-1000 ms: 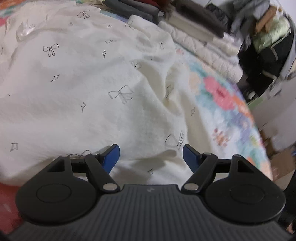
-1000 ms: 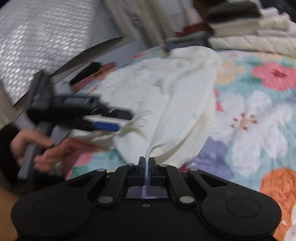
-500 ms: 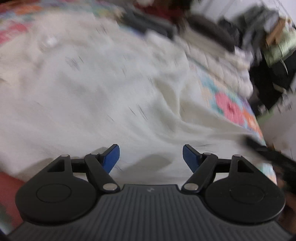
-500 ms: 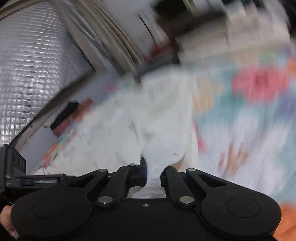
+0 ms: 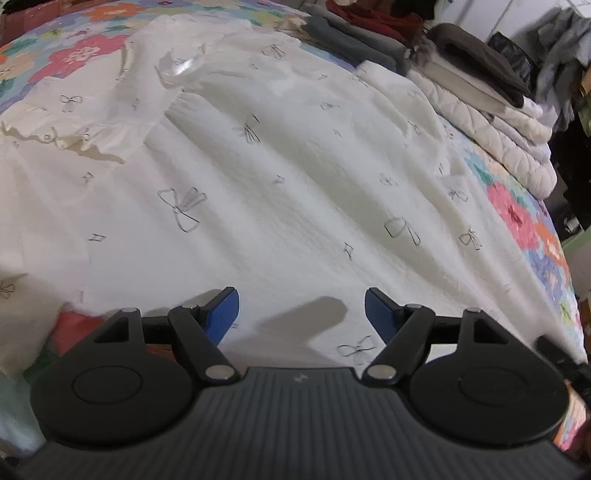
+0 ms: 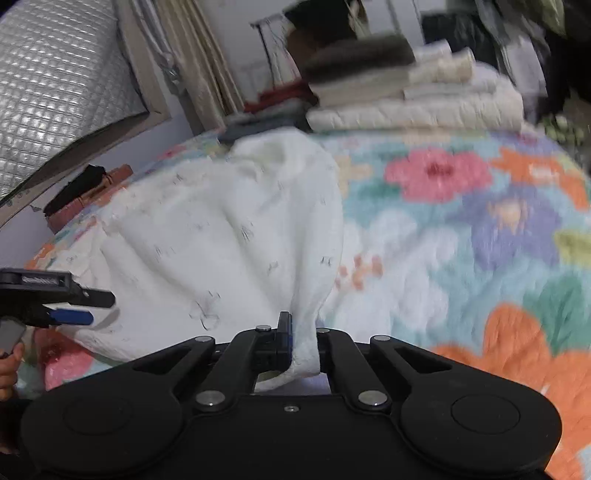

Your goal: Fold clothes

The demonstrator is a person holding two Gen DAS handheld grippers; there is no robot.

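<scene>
The step in hand was the first fold of a white garment [image 5: 295, 177] that lay spread across a floral bedspread [image 6: 461, 229], its bow print facing up and a ruffled edge [image 5: 74, 142] toward the far left in the left wrist view. The right gripper [image 6: 303, 347] was clamped on a bunched corner of the garment, with cloth drawn up from the bed into a ridge running to its jaws; the grip appeared secure, though the right finger was hidden by cloth. The left gripper [image 5: 301, 308] hung just above the near hem with its jaws apart and nothing between them; its blue pads [image 5: 221, 314] stood clear of the fabric and cast a shadow on it. In the right wrist view the left gripper [image 6: 70, 306] sat at the left edge, near the hem, with part of a hand [image 6: 9, 365] behind it. The next move probably called for the left gripper to close on the near hem or the opposite corner, so that both corners could be carried over together; a lift by one corner alone would likely drag the cloth askew. No container was in view. Folded items were stacked openly at the far side of the bed: quilted pale bedding [image 5: 498, 122] with darker pieces [image 5: 480, 66] on top, and grey and red clothes [image 5: 369, 33] beside them.
</scene>
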